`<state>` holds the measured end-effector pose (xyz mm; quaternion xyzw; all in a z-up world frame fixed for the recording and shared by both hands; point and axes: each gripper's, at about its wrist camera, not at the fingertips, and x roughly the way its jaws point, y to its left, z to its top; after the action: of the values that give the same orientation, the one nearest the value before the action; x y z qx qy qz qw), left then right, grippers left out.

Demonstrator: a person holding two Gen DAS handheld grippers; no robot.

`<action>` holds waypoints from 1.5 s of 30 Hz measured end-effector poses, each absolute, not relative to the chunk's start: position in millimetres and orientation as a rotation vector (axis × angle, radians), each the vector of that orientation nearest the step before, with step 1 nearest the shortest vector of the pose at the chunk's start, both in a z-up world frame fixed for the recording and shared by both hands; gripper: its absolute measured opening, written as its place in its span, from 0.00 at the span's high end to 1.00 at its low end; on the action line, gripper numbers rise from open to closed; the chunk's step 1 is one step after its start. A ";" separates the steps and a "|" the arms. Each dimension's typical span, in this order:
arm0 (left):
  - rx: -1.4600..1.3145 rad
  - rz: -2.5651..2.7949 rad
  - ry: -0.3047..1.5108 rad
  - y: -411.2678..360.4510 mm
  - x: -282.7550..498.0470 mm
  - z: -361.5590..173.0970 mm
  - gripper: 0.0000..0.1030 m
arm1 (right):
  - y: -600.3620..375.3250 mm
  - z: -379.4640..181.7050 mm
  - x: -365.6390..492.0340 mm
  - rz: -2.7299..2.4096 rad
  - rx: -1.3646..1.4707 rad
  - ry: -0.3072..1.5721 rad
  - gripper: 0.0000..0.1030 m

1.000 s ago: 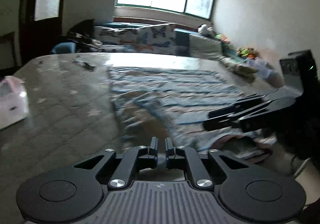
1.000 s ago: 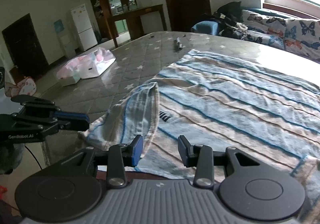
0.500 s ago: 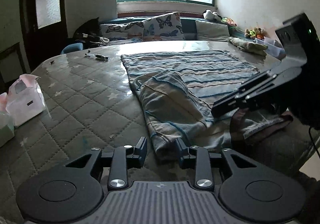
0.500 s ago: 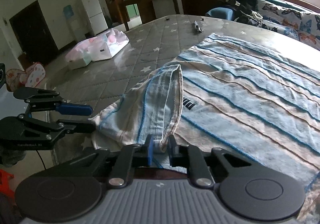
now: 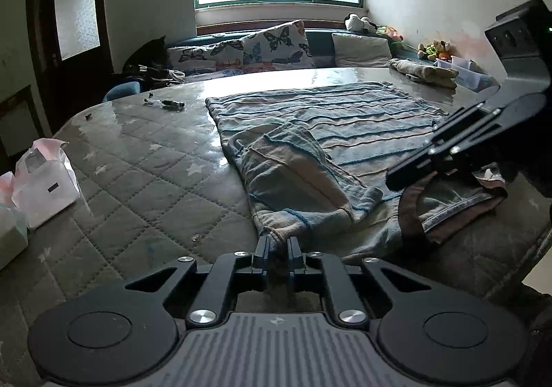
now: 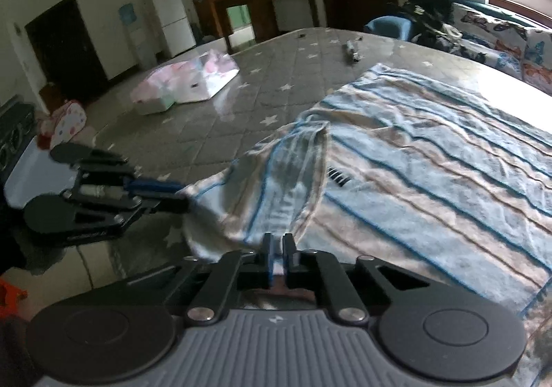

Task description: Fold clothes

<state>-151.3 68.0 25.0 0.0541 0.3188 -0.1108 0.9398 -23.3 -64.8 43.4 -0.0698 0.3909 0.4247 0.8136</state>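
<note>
I find almost no readable text in either view. On the side of my left gripper (image 6: 179,195), as seen from the right wrist view, there is a line of pale lettering, too blurred to make out. The striped shirt (image 6: 431,173) carries a small dark printed mark beside the folded sleeve; its characters cannot be resolved. The waistband of the garment (image 5: 455,207) near my right gripper (image 5: 393,180) shows a pale strip with printing, illegible. The white bag (image 5: 45,180) bears a small dark tag, unreadable.
</note>
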 end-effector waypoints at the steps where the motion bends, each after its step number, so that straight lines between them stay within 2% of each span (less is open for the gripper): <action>1: 0.109 -0.225 0.652 68.1 -151.2 24.9 0.89 | -64.9 43.1 -21.0 0.906 -0.138 0.833 0.81; 2: 0.107 -0.224 0.654 68.2 -151.0 24.8 0.89 | -65.1 42.8 -18.6 0.906 -0.127 0.831 0.75; 6: 0.101 -0.220 0.647 72.9 -149.9 29.8 0.89 | -56.6 33.0 -16.3 0.917 -0.143 0.848 0.75; 7: 0.099 -0.220 0.645 74.2 -149.6 31.2 0.89 | -55.0 30.7 -16.2 0.921 -0.149 0.855 0.78; 8: 0.098 -0.219 0.644 75.5 -149.4 32.5 0.89 | -53.6 28.2 -17.2 0.923 -0.153 0.861 0.92; 9: 0.096 -0.218 0.642 76.8 -149.1 33.9 0.89 | -54.4 29.0 -19.2 0.924 -0.151 0.857 0.96; 14: 0.089 -0.213 0.633 83.1 -147.7 40.6 0.86 | -63.9 46.1 -35.8 0.961 -0.169 0.790 0.98; 19: 0.081 -0.209 0.624 89.5 -146.3 47.4 0.86 | -64.4 37.6 -37.7 0.951 -0.201 0.826 0.98; 26: 0.091 -0.232 0.612 91.5 -142.6 58.7 0.86 | -67.3 46.3 -30.9 0.932 -0.166 0.784 0.90; 30: 0.067 -0.173 0.606 90.1 -119.0 60.1 0.87 | -60.1 40.9 -26.0 0.934 -0.159 0.796 0.90; 34: 0.029 -0.160 0.634 83.2 -76.4 51.6 0.87 | -55.7 37.8 -28.8 0.940 -0.159 0.799 0.87; 36: 0.045 -0.183 0.642 74.3 -61.5 46.2 0.87 | -58.1 38.2 -28.5 0.931 -0.156 0.797 0.79; 41: 0.090 -0.231 0.708 59.0 -38.9 24.7 0.86 | -66.7 37.8 -27.1 0.906 -0.141 0.801 0.78; 45: 0.158 -0.251 0.690 46.1 -51.0 24.8 0.86 | -75.6 37.2 -27.1 0.880 -0.124 0.803 0.73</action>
<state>-51.0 46.1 24.8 0.0772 0.3371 -0.1224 0.9303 -27.1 -75.6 37.2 -0.0585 0.3777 0.4143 0.8260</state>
